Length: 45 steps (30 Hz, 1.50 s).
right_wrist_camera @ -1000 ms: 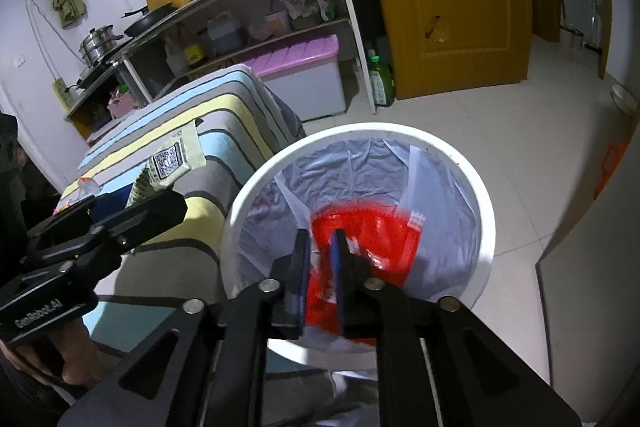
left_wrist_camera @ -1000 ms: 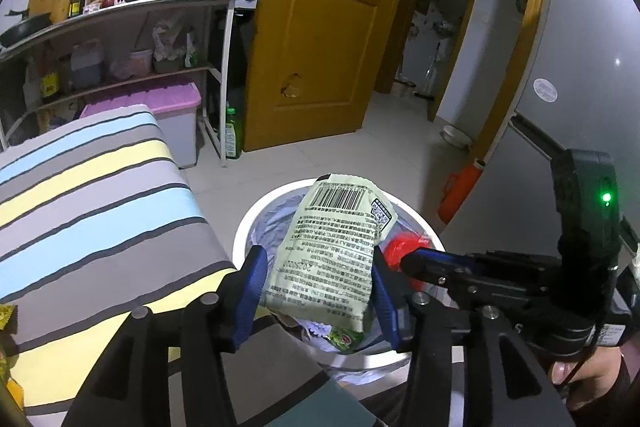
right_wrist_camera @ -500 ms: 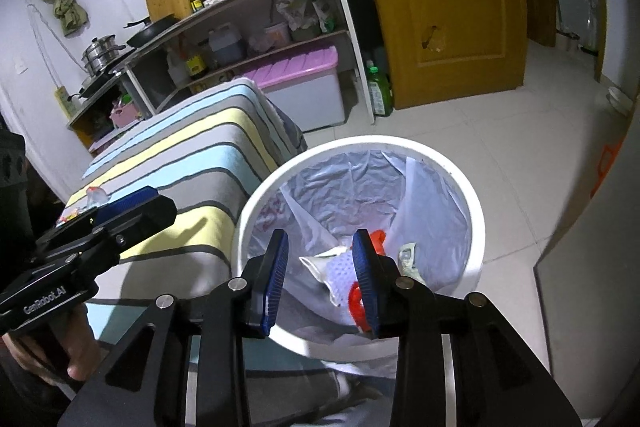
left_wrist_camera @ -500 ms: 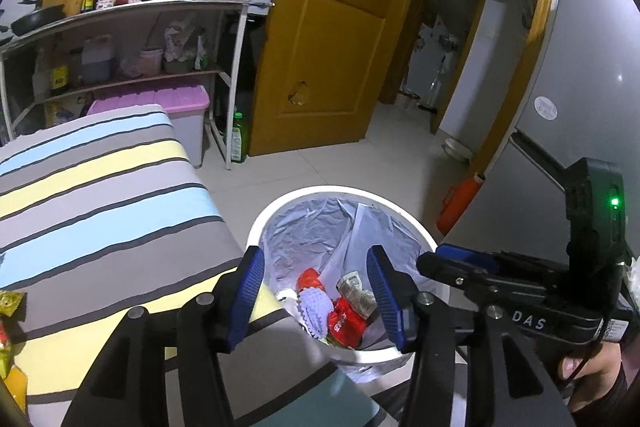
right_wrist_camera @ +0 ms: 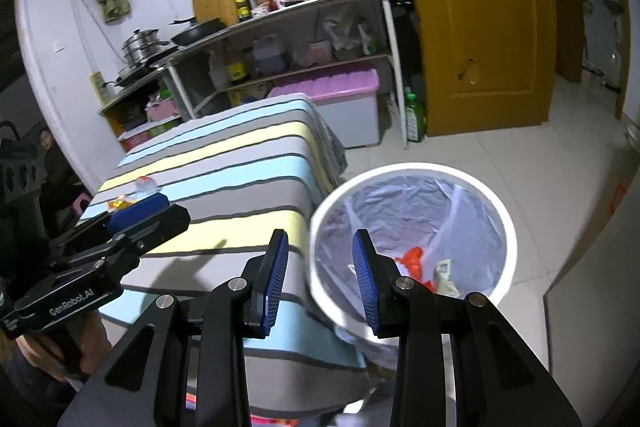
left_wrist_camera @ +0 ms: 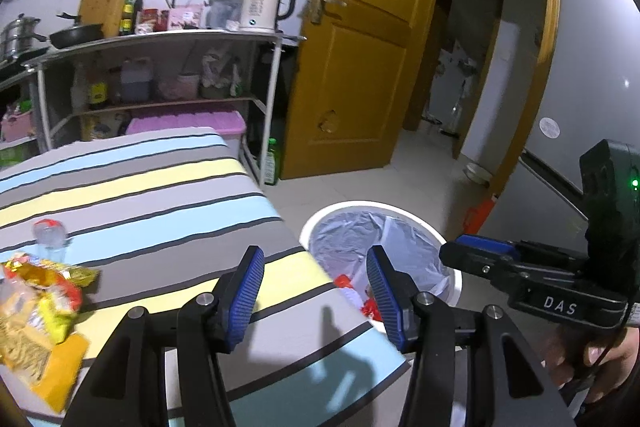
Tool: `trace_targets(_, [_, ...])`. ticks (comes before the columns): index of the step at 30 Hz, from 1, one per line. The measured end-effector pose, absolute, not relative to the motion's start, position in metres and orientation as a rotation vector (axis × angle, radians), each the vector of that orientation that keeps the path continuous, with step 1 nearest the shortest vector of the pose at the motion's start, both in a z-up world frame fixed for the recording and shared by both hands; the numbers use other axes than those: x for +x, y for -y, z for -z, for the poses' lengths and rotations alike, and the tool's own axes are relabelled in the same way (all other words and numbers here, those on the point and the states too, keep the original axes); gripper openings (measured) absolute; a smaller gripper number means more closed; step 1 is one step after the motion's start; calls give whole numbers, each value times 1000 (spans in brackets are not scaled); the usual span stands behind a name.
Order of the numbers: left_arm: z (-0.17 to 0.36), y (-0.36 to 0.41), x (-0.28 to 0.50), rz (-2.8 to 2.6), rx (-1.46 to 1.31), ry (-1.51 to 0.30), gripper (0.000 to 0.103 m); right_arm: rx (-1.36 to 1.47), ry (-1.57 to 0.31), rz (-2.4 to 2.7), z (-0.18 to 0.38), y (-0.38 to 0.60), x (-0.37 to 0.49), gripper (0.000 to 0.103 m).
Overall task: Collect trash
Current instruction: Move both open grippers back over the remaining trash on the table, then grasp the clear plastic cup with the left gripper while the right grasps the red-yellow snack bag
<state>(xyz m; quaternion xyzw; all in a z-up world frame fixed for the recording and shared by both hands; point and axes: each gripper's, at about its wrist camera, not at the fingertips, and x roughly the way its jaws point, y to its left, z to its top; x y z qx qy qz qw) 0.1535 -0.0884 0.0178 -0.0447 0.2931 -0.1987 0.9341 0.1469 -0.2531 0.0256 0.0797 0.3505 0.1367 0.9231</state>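
Left wrist view: we see both left gripper [left_wrist_camera: 316,291] and right gripper [right_wrist_camera: 320,279] with jaws apart, empty; right just opened. Wrappers [left_wrist_camera: 40,303] wait on the counter [left_wrist_camera: 160,195] beside the bin [right_wrist_camera: 412,171].

Your left gripper [left_wrist_camera: 316,291] is hovering with its blue-padded jaws spread and nothing between them, over the edge of the striped tablecloth [left_wrist_camera: 152,203]. The white round bin with its clear liner [left_wrist_camera: 400,211] is sitting just beyond the right jaw; yellow and red snack wrappers [left_wrist_camera: 36,307] are lying far left.
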Motion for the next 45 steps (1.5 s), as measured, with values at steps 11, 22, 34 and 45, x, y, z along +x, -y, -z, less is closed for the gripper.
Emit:
trace_targets(11, [-27,35,122,296,-127,-561,53,112,-709,-379,-33,207,131,35])
trace_targets(22, [-26,-11,97,195,-148,-540,53,78,-707,-473,-35,168,123,35])
trace_targets(34, [-19,-69,87,75,-194,-539,53,49,-724,-551,-31,125,128,35])
trace_targets(45, [-15,-110,95,-11,-204,-541,53,28,-754,-615,-21,85,142,35])
